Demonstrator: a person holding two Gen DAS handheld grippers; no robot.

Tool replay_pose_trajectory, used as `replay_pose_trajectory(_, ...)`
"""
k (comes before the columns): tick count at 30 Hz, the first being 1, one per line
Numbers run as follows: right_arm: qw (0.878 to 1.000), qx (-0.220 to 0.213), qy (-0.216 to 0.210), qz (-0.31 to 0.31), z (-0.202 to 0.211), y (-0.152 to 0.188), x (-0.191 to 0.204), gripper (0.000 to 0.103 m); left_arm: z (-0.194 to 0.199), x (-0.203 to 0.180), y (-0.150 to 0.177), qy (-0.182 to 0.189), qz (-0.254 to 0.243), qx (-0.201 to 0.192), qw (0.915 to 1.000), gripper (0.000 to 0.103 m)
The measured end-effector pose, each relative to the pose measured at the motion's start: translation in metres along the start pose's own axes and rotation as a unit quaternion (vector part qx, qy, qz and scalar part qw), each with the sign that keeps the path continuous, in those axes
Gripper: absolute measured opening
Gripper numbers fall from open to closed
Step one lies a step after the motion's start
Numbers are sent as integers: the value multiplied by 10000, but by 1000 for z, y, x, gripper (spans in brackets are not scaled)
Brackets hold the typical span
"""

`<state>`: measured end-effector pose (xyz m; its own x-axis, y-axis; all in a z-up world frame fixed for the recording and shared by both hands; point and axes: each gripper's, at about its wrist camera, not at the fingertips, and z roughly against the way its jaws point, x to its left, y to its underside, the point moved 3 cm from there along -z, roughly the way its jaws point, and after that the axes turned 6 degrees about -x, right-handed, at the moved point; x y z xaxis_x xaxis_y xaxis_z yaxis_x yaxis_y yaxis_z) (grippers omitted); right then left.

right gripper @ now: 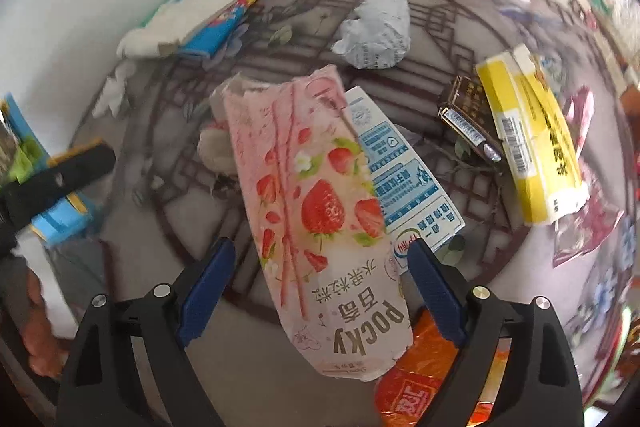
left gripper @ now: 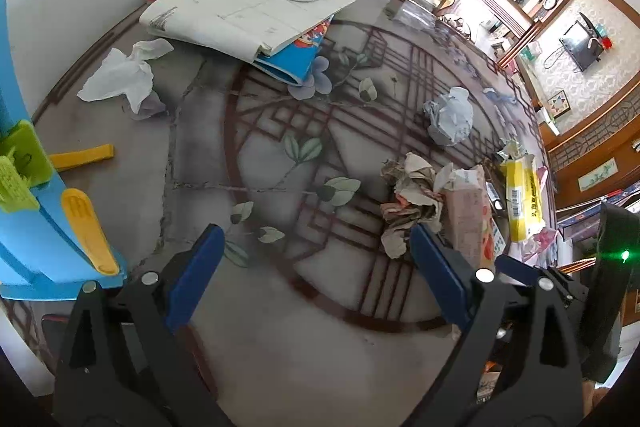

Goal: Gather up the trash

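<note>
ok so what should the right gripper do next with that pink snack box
Probably close on it. The right gripper is open with the pink snack box lying between its fingers, which do not seem to press it yet, so squeezing shut looks like the move before lifting.

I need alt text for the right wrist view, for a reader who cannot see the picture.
Open right tongs hover over a pink strawberry Pocky box lying on a patterned table, with a blue-and-white carton beneath it. Farther off lie a crumpled paper ball, a yellow box and a small dark box.
</note>
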<state>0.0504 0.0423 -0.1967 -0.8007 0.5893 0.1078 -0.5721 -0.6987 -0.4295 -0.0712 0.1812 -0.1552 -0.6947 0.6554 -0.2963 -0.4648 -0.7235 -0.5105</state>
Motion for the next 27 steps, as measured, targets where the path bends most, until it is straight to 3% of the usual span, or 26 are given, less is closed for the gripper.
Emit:
replay_pose_trajectory(2,9996,-78,226,180,2,2,1,60,-2,-4,1,19,-68,12,10000,92)
replay_pose_trajectory(5,9999,-155,51,22,10,4,-4,55,-6,-12,2,53,-186,47,9998,92)
replay_pose_trajectory(11,9962,-752,-238,-383,65,10,-21,55,-12,-28,-3,180,-442,58,9988,92)
replay_pose_trajectory(16,9886,-1128,-208,-979,106,27,-53,58,-24,-46,-8,283,-715,16,9970,92)
replay_pose_trajectory(24,9751,-1279,-335,-1778,122,55,-71,59,-65,-71,-7,352,-869,362,9949,92)
replay_pose_trajectory(25,9745,-1262,-345,-1823,122,57,-72,60,-69,-73,-6,331,-922,401,9944,89)
replay_pose_trajectory(27,9733,-1258,-336,-1889,122,59,-74,60,-76,-77,-4,345,-1007,526,9929,74)
